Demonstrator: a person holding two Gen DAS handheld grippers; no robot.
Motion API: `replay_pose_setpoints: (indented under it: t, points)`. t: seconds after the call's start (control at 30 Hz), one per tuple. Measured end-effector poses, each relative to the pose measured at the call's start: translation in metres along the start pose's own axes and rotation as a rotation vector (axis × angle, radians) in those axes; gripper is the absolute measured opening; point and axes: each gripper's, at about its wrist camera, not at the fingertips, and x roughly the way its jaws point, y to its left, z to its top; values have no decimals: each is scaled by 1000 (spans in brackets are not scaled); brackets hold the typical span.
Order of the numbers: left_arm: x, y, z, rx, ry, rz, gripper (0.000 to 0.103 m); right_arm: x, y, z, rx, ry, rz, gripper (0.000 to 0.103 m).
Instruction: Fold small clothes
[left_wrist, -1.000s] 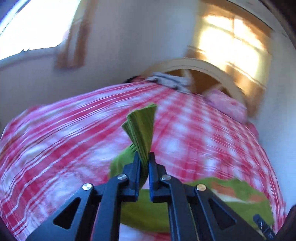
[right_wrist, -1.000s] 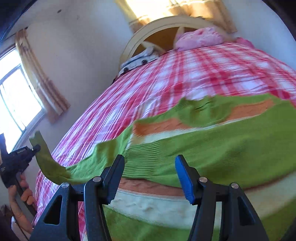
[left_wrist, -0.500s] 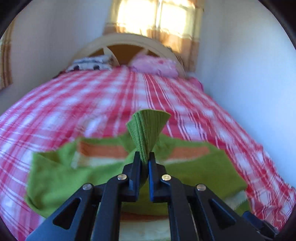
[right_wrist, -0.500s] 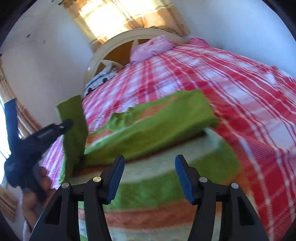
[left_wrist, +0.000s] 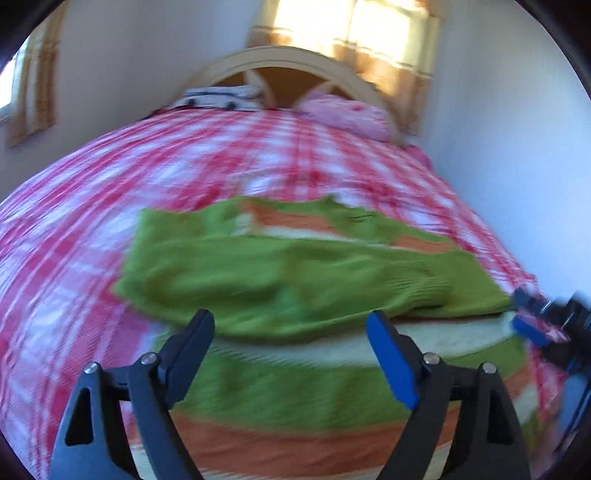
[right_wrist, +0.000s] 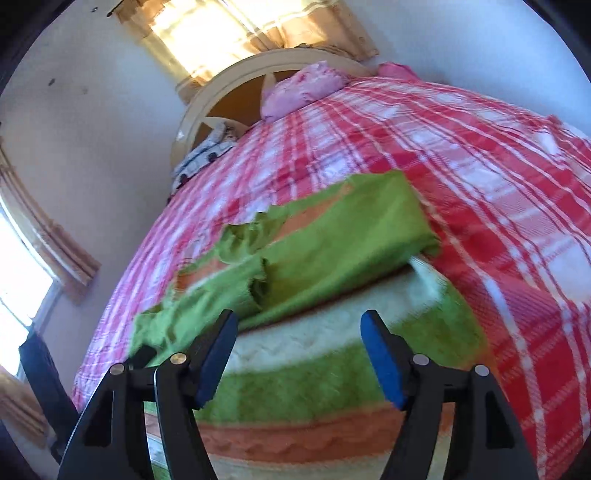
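The green sweater (left_wrist: 288, 280), knitted with orange and cream stripes, lies flat on the red-checked bedspread (left_wrist: 92, 236), at the foot end, far from the headboard (left_wrist: 295, 62). Both sleeves are folded inward and lie across the chest; the sleeve (right_wrist: 354, 236) on the sweater's right side rests flat, while the cuff (right_wrist: 236, 291) of the other sits slightly rumpled beside it. The left gripper (left_wrist: 291, 336) has just opened its jaws and has nothing between them, the sleeve it carried now lying on the body. The right gripper (right_wrist: 299, 343) has likewise just widened, empty, poised over the striped hem. Judged step: release of the second sleeve, ahead of a hem-to-collar fold. To do it well, the rumpled cuff should probably be smoothed first, then both hem corners pinched evenly and lifted together so the sleeves stay trapped inside. No containers are visible; a pink pillow (right_wrist: 303, 88) and a folded patterned cloth (right_wrist: 207, 151) lie beside the headboard, well apart from the sweater.
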Motion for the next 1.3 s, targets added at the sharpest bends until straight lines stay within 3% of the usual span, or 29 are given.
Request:
replay_pose_setpoints:
  t: [0.1,0.2,0.3,0.43,0.57,0.63,0.7,0.8,1.1,1.3]
  points:
    - [9,23,-11,-79,25,58,87,12,14,14,-13,2,43,70]
    - [10,44,-21,-220,33,19,87,36,28,26,-54,34,39,70]
    - [14,53,-27,-300,32,15,87,66,37,29,-70,87,16,70]
    - [12,54,-31,-313,27,-7,87,103,45,15,-125,155,-63,70]
    - [15,53,-30,-298,42,9,87,108,60,6,-230,130,-123,68]
    - [18,51,-29,-289,49,18,87,116,68,2,-302,162,-138,31]
    - [19,51,-29,-286,51,19,87,119,75,-2,-357,170,-165,29]
    - [20,53,-29,-299,51,8,87,114,78,-2,-377,168,-147,13]
    - [24,55,-29,-294,58,16,87,50,104,47,-514,-70,-176,11]
    - [28,52,-27,-280,65,31,87,24,79,75,-555,-133,-269,11]
